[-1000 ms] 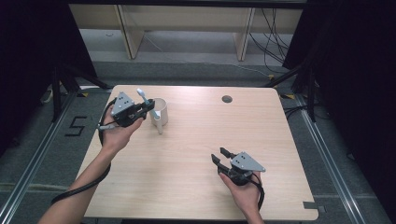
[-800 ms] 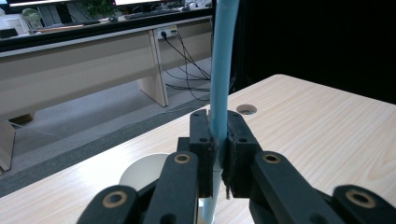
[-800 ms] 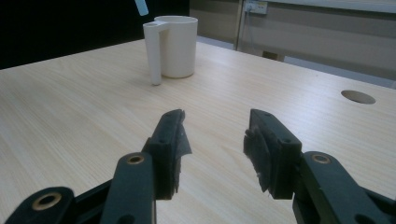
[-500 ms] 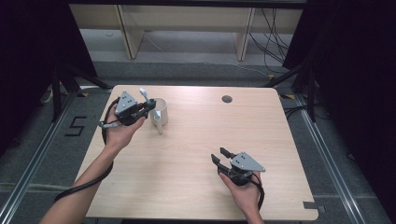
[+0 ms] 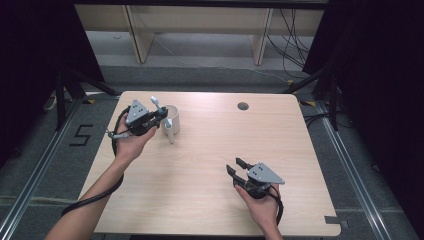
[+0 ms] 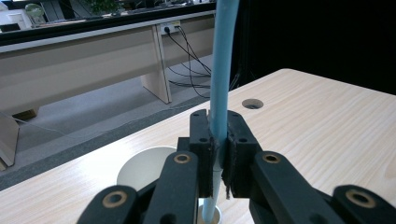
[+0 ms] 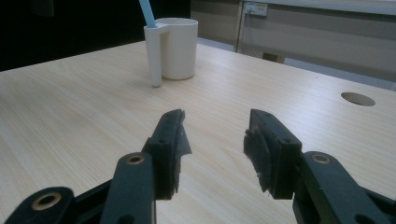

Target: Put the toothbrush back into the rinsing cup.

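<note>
Left gripper view shows my left gripper (image 6: 218, 154) at the bottom centre, jaws clamped on a light-blue plastic stick (image 6: 220, 70) that rises past the top edge. Its lower end sits in the side tube of a white plastic cup (image 6: 144, 168) below. Right gripper view shows my right gripper (image 7: 212, 140) half open with nothing between its jaws, low over the pale wooden table (image 7: 70, 116), and the cup stands well off in the upper middle.

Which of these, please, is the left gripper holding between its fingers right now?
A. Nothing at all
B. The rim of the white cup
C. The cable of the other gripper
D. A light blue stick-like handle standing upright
D: in the left gripper view the left gripper has its fingers pressed shut on the light blue handle, whose lower end enters the narrow side tube of the white cup.
</note>
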{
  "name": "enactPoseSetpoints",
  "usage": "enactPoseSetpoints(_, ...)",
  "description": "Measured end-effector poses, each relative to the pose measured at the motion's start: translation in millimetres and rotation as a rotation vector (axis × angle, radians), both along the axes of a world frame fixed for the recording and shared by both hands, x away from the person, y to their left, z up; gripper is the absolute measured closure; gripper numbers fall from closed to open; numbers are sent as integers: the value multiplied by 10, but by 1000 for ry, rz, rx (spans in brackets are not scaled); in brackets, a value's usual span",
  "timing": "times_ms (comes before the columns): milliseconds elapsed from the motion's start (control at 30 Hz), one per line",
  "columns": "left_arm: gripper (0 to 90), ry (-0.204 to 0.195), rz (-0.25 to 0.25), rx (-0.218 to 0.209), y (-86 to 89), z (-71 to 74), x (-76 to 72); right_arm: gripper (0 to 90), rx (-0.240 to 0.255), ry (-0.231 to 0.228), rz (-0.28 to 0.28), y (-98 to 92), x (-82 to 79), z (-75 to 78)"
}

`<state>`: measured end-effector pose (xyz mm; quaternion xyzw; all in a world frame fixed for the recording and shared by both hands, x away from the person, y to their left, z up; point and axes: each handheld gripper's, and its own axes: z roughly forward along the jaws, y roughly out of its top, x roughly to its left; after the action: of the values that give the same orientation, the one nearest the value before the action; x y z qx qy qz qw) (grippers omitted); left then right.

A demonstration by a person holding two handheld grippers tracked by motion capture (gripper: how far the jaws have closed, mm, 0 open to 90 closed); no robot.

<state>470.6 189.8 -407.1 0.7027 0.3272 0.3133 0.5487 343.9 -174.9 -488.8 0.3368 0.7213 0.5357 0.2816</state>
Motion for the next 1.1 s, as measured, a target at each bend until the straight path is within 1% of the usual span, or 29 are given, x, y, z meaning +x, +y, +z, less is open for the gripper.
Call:
enactPoseSetpoints(100, 832, -5, 1, -5, 1, -29, -5, 563, -5, -5, 0, -4, 4, -1)
enactPoseSetpoints(133, 832, -7, 2, -8, 2, -38, -8, 563, -7, 9, 6, -6, 0, 1)
enactPoseSetpoints(167, 832, -6, 5, -9, 5, -46, -10, 563, -5, 11, 7, -3, 0, -1)
enactPoseSetpoints(200, 832, -7, 7, -10, 6, -52, -9, 563, 18, 52, -2, 15, -29, -1)
enactPoseSetpoints(233, 832, -7, 7, -10, 6, -52, -9, 563, 18, 52, -2, 15, -29, -1)
enactPoseSetpoints(267, 832, -8, 8, -14, 8, -60, -8, 563, 6, 3, 0, 9, 2, -8)
enactPoseSetpoints(300, 832, -9, 11, -14, 11, -71, -5, 563, 28, 34, 14, 24, -7, -12)
enactPoseSetpoints(367, 832, -11, 11, -17, 9, -84, 0, 563, 30, 34, 16, 26, -6, -12)
enactPoseSetpoints(433, 832, -9, 11, -17, 4, -95, 3, 563, 11, 20, 16, 13, 0, -8)
enactPoseSetpoints(500, 831, -8, 9, -17, 0, -100, 4, 562, 11, 21, 16, 14, 0, -8)
enactPoseSetpoints(533, 831, -6, 7, -14, -7, -116, 10, 563, 16, 44, 10, 21, -17, -1)
enactPoseSetpoints(667, 831, -5, 7, -12, -20, -147, 15, 561, 22, 37, 4, 23, -15, -1)
enactPoseSetpoints(733, 831, -6, 7, -14, -22, -159, 20, 561, 16, 31, 3, 17, -12, -1)
enactPoseSetpoints(833, 830, -5, 7, -13, -25, -175, 25, 559, 15, 44, 10, 17, -15, 0)
enactPoseSetpoints(933, 830, -4, 8, -12, -27, -186, 26, 558, 15, 45, 9, 19, -17, 1)
enactPoseSetpoints(967, 830, -5, 7, -12, -28, -190, 29, 557, 20, 38, 4, 24, -14, -1)
enactPoseSetpoints(1000, 830, -7, 10, -14, -32, -201, 35, 557, 10, 19, -2, 13, -7, 4)
enactPoseSetpoints(1067, 830, -8, 8, -8, -33, -213, 41, 557, 17, 32, 1, 17, -11, 3)
enactPoseSetpoints(1100, 830, -7, 9, -9, -37, -220, 43, 556, 9, 19, -2, 13, -6, 3)
